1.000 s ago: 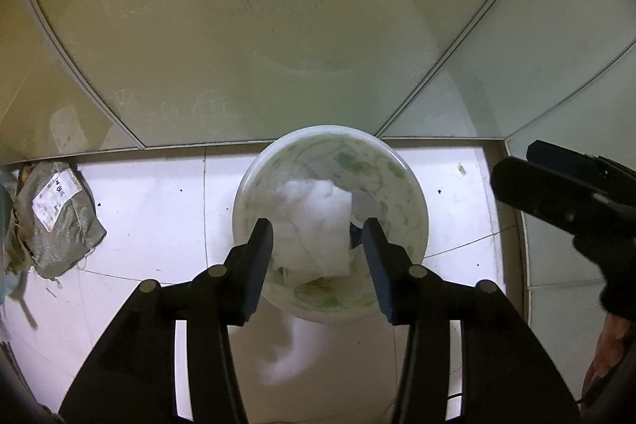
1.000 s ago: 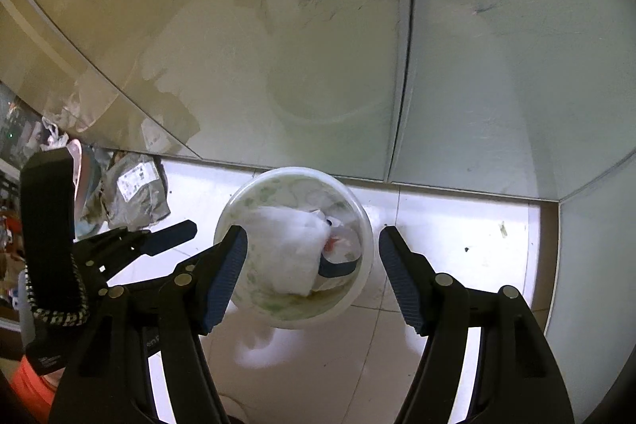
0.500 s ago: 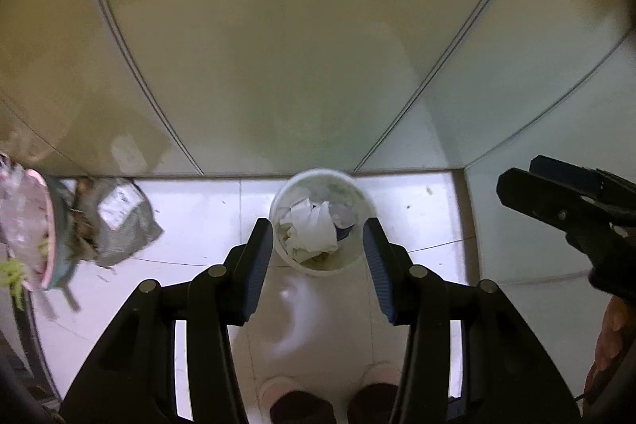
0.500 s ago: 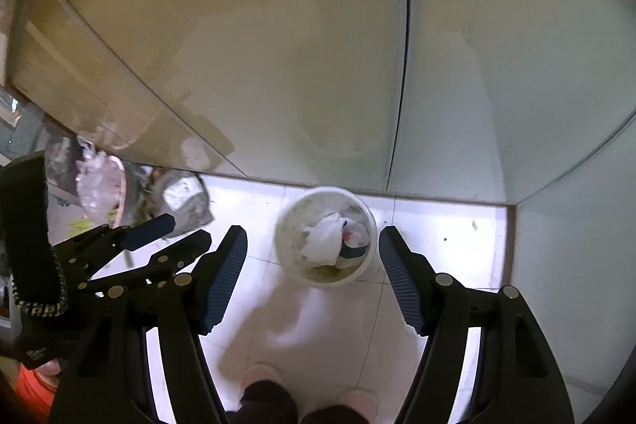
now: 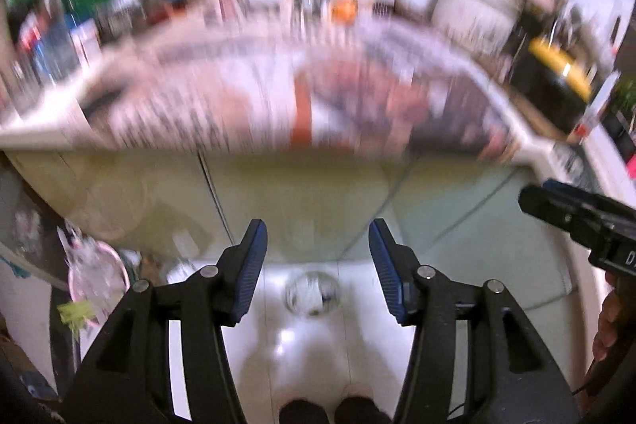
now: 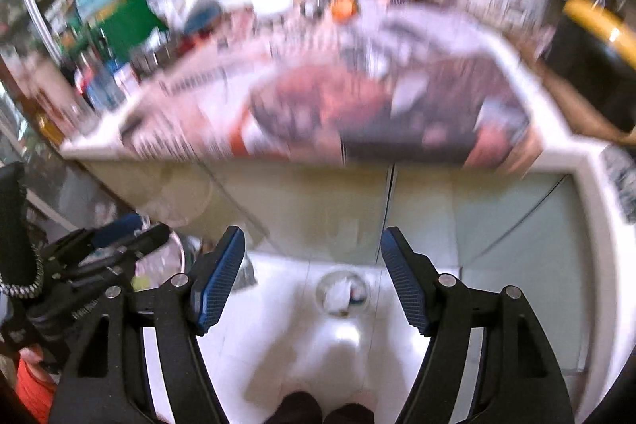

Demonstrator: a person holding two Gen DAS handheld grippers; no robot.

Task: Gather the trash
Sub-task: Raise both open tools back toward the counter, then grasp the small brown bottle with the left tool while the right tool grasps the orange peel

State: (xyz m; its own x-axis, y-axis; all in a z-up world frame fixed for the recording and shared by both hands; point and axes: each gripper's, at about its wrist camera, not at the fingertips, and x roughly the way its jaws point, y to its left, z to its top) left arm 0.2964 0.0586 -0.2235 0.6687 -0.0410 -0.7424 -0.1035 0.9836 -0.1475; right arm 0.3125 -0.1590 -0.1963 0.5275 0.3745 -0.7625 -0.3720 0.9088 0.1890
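Both your tongs stood part open w/ nothing held: left gripper point(image 5: 318, 267), jaws just widened; right gripper point(image 6: 313, 277). Bin point(image 6: 342, 292) sat on floor, far below between tips. Trash inside looked light, soft, crumply; pinch a raised fold.

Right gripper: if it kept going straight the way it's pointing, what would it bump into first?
Probably the white bin on the floor. It sits between the open fingers of the right gripper, far below, with nothing visible in between. The picture is blurry, so depth is a guess.
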